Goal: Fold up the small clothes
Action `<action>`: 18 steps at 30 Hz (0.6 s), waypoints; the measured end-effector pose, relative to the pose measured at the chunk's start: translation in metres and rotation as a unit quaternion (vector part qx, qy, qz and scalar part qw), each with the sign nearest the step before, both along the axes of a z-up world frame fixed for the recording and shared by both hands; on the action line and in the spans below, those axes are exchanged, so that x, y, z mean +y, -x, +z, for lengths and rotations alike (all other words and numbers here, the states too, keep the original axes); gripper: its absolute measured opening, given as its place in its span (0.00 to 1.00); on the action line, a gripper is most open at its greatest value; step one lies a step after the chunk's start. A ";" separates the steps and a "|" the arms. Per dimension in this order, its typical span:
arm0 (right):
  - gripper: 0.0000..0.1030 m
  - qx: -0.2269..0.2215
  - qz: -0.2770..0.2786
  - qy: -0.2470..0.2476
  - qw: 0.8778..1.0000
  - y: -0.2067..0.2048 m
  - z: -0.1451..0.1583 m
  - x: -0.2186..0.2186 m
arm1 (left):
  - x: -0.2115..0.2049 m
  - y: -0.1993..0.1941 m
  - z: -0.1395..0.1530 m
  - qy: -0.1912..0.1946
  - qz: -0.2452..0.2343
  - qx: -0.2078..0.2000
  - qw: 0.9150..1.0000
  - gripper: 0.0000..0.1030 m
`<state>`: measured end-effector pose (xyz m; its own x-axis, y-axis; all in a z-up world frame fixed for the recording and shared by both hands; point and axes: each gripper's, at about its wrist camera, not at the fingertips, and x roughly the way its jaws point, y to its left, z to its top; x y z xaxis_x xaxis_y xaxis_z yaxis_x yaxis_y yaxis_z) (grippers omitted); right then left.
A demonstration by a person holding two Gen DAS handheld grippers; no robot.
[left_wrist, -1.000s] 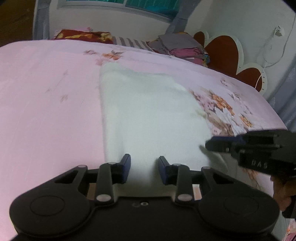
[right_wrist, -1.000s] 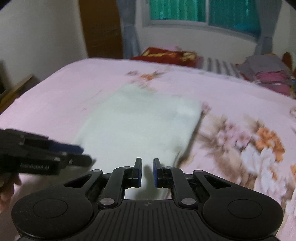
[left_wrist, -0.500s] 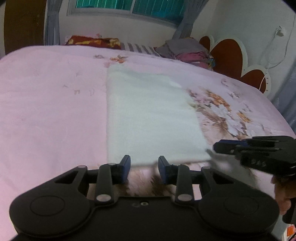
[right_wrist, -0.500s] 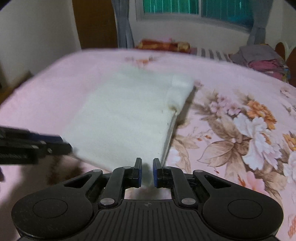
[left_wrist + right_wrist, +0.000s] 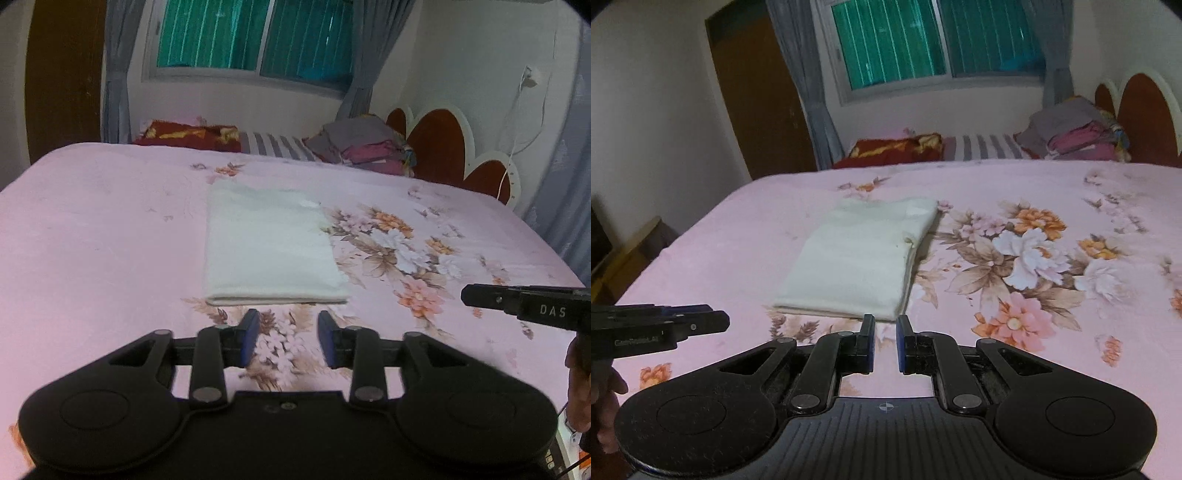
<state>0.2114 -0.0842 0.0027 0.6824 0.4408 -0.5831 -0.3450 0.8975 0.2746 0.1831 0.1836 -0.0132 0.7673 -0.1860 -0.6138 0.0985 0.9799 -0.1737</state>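
A white garment, folded into a neat rectangle, lies flat on the pink floral bedsheet. My left gripper hovers just short of its near folded edge. Its jaws are opening and only the sheet shows between them. In the right wrist view the garment sits ahead and slightly left of my right gripper. That gripper is almost shut, with a narrow slit and nothing in it. Each gripper also shows in the other view: the right gripper at the right edge, the left gripper at the left edge.
A stack of folded clothes sits by the heart-shaped headboard. A red patterned pillow lies at the bed's far edge, under the window. A brown door stands left. A hand holds the right gripper.
Both grippers have drawn back and risen away from the garment. Its near edge, lifted half a second ago, now lies flat as a fold. The left jaws stand wider.
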 end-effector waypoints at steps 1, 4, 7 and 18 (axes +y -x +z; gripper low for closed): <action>0.10 0.000 0.001 -0.003 1.000 0.008 0.005 -0.001 | -0.001 0.010 0.004 0.003 0.003 -0.005 1.000 0.41; 0.10 -0.007 -0.008 -0.004 1.000 0.031 0.016 -0.004 | -0.008 0.038 0.015 -0.004 0.030 -0.035 0.999 0.96; 0.95 -0.006 -0.055 0.011 0.998 0.052 0.021 -0.007 | -0.017 0.059 0.021 -0.021 0.042 -0.049 0.998 1.00; 1.00 -0.061 -0.064 0.024 0.996 0.125 0.037 -0.013 | -0.046 0.110 0.036 -0.059 0.041 -0.072 0.995 1.00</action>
<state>0.0868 -0.0970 0.0393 0.7976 0.3205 -0.5109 -0.2559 0.9469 0.1944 0.0733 0.1381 0.0225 0.8582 -0.0526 -0.5107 0.0337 0.9984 -0.0462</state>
